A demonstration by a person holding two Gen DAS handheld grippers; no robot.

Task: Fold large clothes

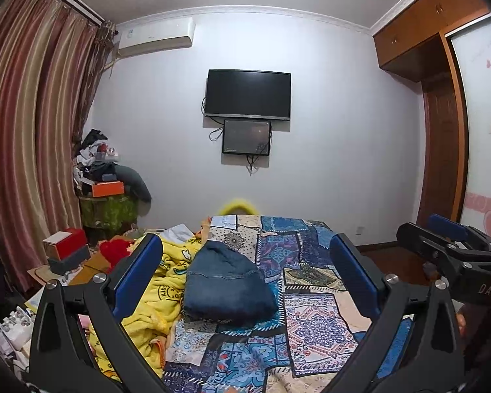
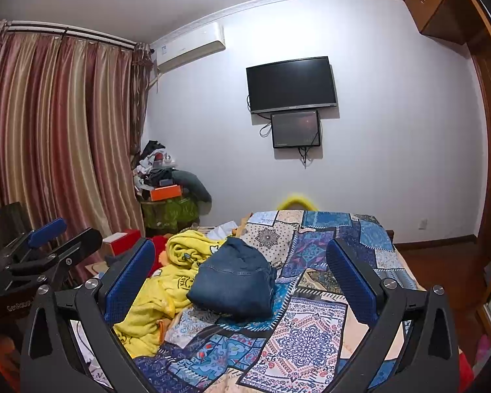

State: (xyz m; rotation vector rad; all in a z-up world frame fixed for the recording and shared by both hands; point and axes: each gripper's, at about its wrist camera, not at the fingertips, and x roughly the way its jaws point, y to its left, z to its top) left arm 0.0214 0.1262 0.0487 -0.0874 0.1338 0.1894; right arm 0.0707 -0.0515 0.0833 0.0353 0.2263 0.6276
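Note:
A dark blue denim garment (image 1: 227, 286) lies in a folded bundle on the patchwork bedspread (image 1: 314, 324), and it also shows in the right wrist view (image 2: 234, 283). My left gripper (image 1: 245, 249) is open and empty, held above the bed with the bundle between its blue pads. My right gripper (image 2: 240, 252) is open and empty too, also raised over the bed. The right gripper shows at the right edge of the left wrist view (image 1: 442, 239). The left gripper shows at the left of the right wrist view (image 2: 49, 232).
A crumpled yellow fleece garment (image 1: 154, 298) lies left of the denim, also in the right wrist view (image 2: 167, 281). Red boxes (image 1: 65, 245) and clutter stand at the bed's left. A TV (image 1: 248, 94) hangs on the far wall. Curtains (image 1: 29, 131) hang left; a wardrobe (image 1: 442, 150) stands right.

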